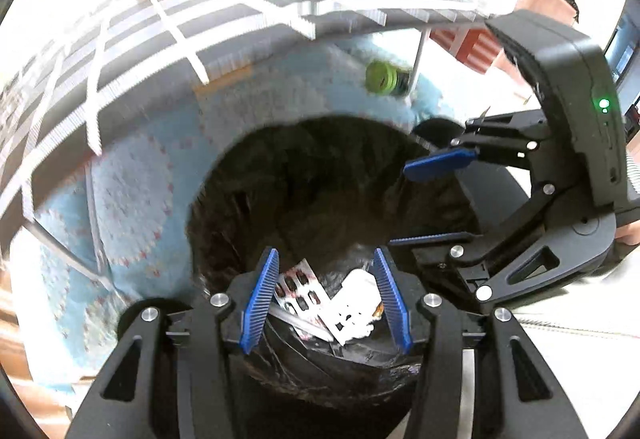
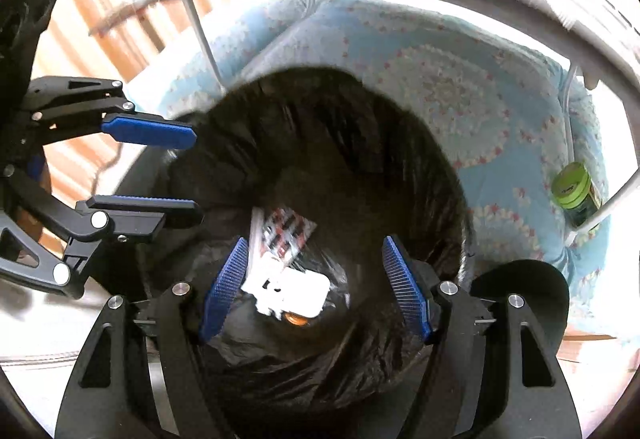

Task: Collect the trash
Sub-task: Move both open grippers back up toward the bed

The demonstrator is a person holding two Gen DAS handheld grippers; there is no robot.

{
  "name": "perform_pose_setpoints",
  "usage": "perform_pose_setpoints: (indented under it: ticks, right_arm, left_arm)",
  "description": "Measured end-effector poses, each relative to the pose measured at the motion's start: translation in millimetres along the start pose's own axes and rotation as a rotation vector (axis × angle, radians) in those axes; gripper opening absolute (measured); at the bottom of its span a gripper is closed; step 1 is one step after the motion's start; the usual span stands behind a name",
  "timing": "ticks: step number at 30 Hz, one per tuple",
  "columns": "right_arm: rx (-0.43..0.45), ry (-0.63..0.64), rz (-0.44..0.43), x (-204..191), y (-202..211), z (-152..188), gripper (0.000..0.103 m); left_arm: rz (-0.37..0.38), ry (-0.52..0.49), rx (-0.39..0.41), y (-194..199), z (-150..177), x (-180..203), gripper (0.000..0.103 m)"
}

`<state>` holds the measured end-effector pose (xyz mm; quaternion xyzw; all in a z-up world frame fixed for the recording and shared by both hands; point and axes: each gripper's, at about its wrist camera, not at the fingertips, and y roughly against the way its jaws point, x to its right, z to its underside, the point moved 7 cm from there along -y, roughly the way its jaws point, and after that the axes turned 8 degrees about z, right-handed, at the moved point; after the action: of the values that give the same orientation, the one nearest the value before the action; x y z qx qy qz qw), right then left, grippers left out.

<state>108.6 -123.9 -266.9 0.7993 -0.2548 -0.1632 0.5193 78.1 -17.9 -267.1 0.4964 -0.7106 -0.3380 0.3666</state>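
Note:
A bin lined with a black bag [image 1: 320, 175] [image 2: 340, 143] stands on the floor below both grippers. At its bottom lie a red-and-silver pill blister pack [image 1: 298, 289] [image 2: 286, 235] and a white torn card or blister piece [image 1: 354, 303] [image 2: 288, 289]. My left gripper [image 1: 326, 303] is open and empty over the bin mouth; it also shows in the right wrist view [image 2: 192, 175]. My right gripper [image 2: 316, 291] is open and empty over the bin; it shows at the right of the left wrist view [image 1: 436, 199].
A light blue patterned cushion [image 1: 132, 191] [image 2: 460, 87] lies behind the bin under a table with a grey-and-white checked cloth [image 1: 200, 27]. A green-lidded jar [image 1: 382, 79] [image 2: 576, 191] lies on the cushion next to a white table leg [image 2: 600, 215].

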Motion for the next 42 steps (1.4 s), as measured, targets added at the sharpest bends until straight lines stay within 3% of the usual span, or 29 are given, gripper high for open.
perform_pose_setpoints:
  ticks: [13, 20, 35, 38, 42]
  right_arm:
    - [0.223, 0.012, -0.023, -1, 86, -52, 0.069]
    - [0.294, -0.003, -0.022, 12, 112, -82, 0.069]
    - [0.336, -0.122, 0.021, 62, 111, -154, 0.069]
    - [0.333, -0.144, 0.031, 71, 109, -168, 0.069]
    - [0.319, -0.176, 0.034, 83, 101, -186, 0.069]
  left_arm:
    - [-0.074, -0.069, 0.213, 86, -56, -4, 0.047]
    - [-0.120, -0.083, 0.277, 113, -88, -19, 0.048]
    - [-0.196, -0.074, 0.333, 120, -167, -77, 0.048]
    - [-0.205, -0.062, 0.343, 114, -181, -91, 0.063]
    - [-0.219, -0.030, 0.332, 101, -197, -118, 0.063]
